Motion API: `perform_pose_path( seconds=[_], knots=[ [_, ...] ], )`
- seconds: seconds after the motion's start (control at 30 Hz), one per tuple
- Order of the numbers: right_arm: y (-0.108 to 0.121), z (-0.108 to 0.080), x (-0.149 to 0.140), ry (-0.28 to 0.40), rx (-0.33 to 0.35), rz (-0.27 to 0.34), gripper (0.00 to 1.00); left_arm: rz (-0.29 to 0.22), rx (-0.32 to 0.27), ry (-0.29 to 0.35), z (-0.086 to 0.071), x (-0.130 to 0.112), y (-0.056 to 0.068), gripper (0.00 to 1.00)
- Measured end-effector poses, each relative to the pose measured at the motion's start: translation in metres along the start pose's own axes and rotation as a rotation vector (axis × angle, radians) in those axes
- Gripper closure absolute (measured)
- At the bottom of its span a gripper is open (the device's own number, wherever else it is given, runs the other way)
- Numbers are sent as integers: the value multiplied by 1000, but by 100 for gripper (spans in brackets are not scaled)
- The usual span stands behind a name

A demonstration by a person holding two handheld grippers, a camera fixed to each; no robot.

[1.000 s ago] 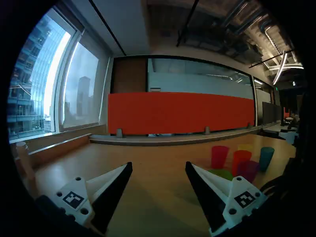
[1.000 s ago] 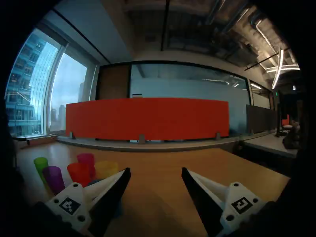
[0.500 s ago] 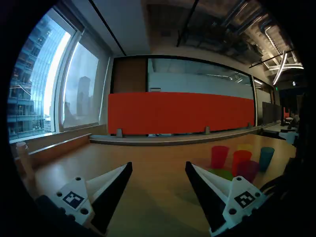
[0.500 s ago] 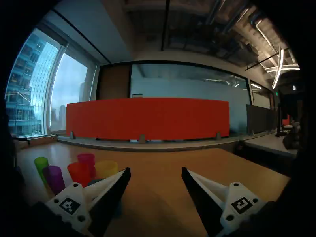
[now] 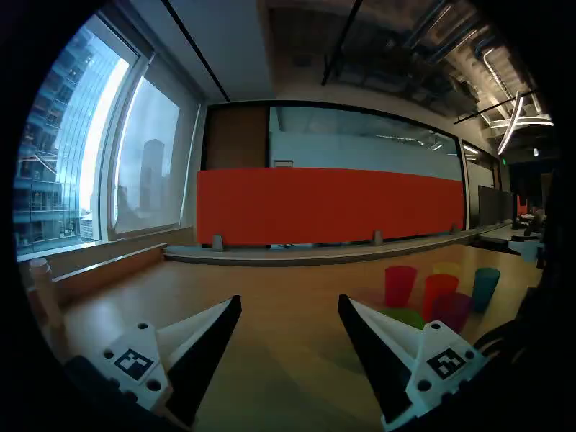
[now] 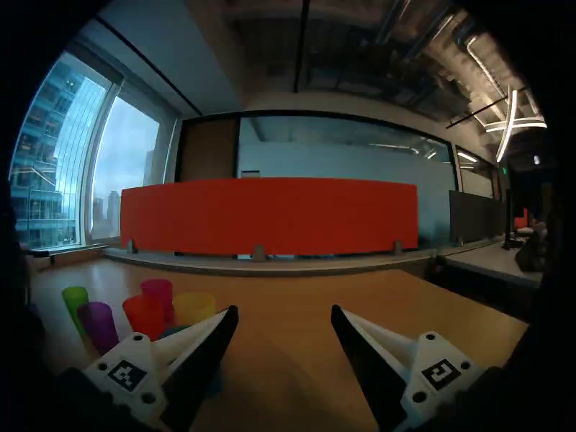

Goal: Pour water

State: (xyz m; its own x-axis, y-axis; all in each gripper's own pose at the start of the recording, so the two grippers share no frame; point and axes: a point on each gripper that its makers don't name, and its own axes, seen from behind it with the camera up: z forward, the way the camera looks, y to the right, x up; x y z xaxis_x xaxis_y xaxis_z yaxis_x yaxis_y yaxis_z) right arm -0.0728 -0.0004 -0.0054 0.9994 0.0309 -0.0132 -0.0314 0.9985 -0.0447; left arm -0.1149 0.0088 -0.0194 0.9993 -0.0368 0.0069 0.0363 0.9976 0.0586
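Observation:
Several coloured plastic cups stand in a cluster on the wooden table. In the left gripper view I see a pink cup, an orange cup, a teal cup, a purple cup and a green cup, right of my left gripper, which is open and holds nothing. In the right gripper view a green cup, purple cup, orange cup, pink cup and yellow cup stand left of my open right gripper.
A long red divider panel runs across the far edge of the table. Tall windows stand on the left with a wooden ledge below. Another desk lies to the right beyond the table's edge.

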Motion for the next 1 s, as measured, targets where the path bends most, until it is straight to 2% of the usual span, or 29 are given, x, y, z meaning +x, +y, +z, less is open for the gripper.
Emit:
perform_pose_path(
  seconds=[1.0],
  knots=[
    [1,0,0,0,0,0,0,0,-1,0,4,0,-2,0]
  ],
)
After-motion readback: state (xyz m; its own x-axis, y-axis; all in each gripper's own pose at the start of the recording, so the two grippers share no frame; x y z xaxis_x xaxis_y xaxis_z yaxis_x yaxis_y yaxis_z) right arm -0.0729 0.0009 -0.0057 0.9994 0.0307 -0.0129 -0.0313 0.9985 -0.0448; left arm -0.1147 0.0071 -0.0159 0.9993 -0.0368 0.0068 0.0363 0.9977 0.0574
